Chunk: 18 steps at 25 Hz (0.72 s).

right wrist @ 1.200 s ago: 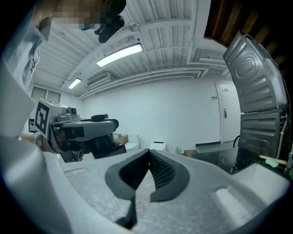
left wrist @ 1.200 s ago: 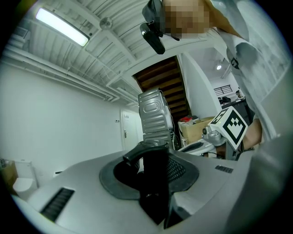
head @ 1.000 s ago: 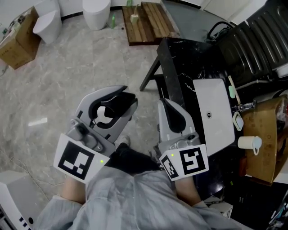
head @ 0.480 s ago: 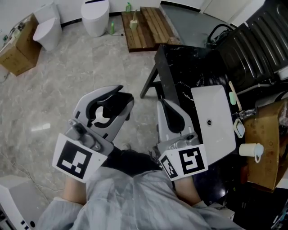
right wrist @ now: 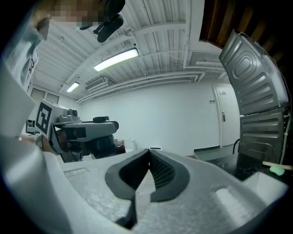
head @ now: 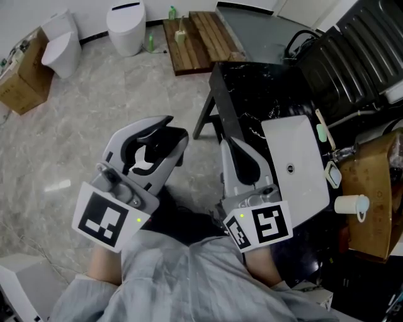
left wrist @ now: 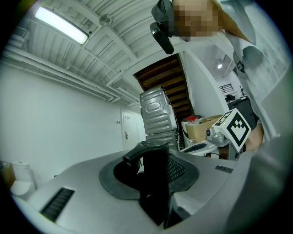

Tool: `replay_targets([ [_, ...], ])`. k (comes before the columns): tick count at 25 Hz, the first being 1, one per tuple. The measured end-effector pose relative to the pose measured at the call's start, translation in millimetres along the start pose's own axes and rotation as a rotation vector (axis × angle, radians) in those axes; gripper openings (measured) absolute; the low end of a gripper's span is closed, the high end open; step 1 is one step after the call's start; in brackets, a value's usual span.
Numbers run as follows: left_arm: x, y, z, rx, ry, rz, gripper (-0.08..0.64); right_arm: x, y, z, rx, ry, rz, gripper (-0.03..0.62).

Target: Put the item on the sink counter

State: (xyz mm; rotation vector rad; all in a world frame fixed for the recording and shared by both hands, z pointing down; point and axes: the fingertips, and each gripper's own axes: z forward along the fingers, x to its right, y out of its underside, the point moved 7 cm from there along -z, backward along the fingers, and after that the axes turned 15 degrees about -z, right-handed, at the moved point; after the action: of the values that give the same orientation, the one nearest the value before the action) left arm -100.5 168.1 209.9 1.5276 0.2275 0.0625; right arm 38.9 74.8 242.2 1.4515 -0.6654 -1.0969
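My left gripper (head: 165, 135) is shut on a black item (head: 174, 139) that sticks out past its fingertips above the marble floor. In the left gripper view the black item (left wrist: 155, 183) stands upright between the jaws of the left gripper (left wrist: 153, 153), with a curved lip at its top. My right gripper (head: 232, 148) is shut with nothing in it, beside the near edge of the black sink counter (head: 252, 94); its pads meet at the tip in the right gripper view (right wrist: 149, 154). A white basin (head: 293, 163) is set in the counter.
A tap (head: 343, 151) and a green-headed brush (head: 322, 131) sit by the basin. A white cup (head: 349, 203) rests on a cardboard box (head: 368, 188). Two toilets (head: 126, 19), a wooden pallet (head: 195, 31) and a ribbed metal panel (head: 359, 44) lie farther off.
Both grippers have moved a little forward over the floor alongside the counter, and more of the far toilets shows. The grip on the black item is unchanged.
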Motion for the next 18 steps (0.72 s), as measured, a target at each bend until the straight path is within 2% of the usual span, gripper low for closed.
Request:
replay_targets([
  [10,-16.2,-4.8,36.4,-0.015,0.083,0.005,0.121,18.6,5.7,6.0,-0.034,0.095,-0.002,-0.003],
  [18,-46.4,-7.8,96.5,-0.03,0.212,-0.001,0.121,55.9,13.7,33.1,-0.085,0.215,0.013,-0.003],
])
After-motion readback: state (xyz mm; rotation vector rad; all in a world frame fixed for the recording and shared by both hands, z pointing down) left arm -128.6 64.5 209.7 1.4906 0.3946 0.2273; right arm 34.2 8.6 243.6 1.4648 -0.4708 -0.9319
